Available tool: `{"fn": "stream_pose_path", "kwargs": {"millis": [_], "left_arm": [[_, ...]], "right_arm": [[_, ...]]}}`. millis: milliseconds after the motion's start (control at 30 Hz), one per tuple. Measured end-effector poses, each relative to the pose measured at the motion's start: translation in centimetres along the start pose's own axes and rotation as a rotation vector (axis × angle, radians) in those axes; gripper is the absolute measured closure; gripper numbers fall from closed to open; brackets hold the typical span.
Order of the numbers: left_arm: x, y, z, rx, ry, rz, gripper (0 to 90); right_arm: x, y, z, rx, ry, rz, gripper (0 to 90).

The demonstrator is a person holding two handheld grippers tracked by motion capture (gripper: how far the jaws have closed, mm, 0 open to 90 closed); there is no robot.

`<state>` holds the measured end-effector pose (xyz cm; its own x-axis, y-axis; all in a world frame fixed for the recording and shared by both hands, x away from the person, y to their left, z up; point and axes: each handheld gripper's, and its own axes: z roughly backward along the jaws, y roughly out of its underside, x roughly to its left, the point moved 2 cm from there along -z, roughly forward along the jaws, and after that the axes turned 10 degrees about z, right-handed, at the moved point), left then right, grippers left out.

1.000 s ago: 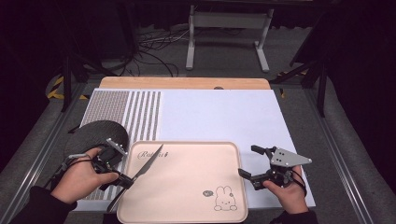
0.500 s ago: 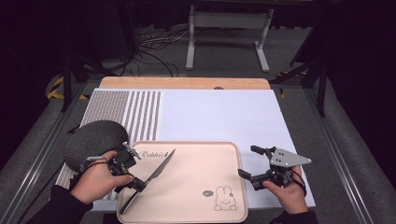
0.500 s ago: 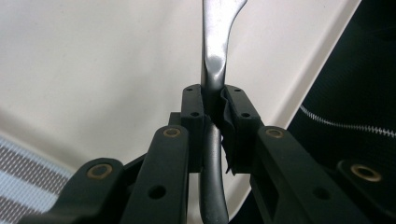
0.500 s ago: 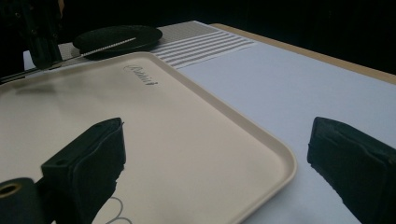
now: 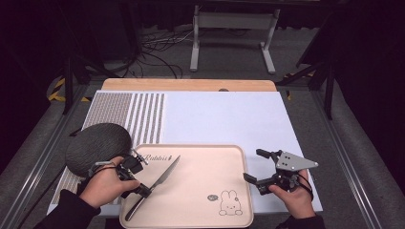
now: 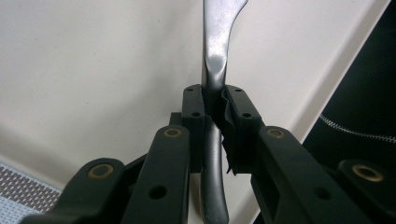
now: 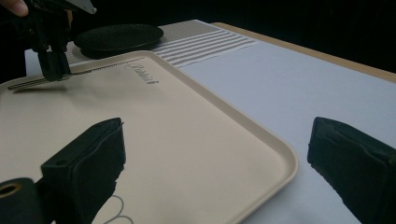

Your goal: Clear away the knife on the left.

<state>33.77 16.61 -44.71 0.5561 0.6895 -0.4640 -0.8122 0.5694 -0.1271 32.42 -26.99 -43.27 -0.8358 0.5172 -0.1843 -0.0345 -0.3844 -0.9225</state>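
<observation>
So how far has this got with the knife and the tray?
Done: the knife is picked up and over the beige tray. In hand: the left gripper clamps its handle just above the tray. Left: setting it down and letting go. The right gripper waits open beside the tray.

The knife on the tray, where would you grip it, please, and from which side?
Probably at the handle, near the blade, from above. The knife lies low across the tray, so only its narrow handle fits between jaws. The left gripper is shut there, one pad on either side.
</observation>
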Motion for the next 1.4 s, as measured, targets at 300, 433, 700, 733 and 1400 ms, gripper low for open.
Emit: {"fn": "stream_pose_path", "kwargs": {"millis": [300,433,700,733,1400], "left_arm": [[0.8,-0.3,-0.5,0.000,-0.001,0.032,80.0],[0.8,-0.3,-0.5,-0.001,0.002,0.050,80.0],[1.4,-0.4,-0.8,0.007,0.017,0.082,79.9],[1.5,-0.5,-0.8,0.009,0.016,0.080,79.9],[0.9,-0.4,-0.9,0.010,-0.020,0.055,71.5]], "right_arm": [[0.0,0.1,0.1,0.001,0.000,-0.002,4.9],[0.0,0.1,0.0,0.000,-0.006,-0.003,4.8],[0.0,0.1,0.0,-0.002,-0.011,-0.005,4.4],[0.1,0.1,0.0,-0.001,-0.013,-0.003,4.4],[0.2,0.0,0.0,-0.016,-0.038,0.000,3.8]]}}
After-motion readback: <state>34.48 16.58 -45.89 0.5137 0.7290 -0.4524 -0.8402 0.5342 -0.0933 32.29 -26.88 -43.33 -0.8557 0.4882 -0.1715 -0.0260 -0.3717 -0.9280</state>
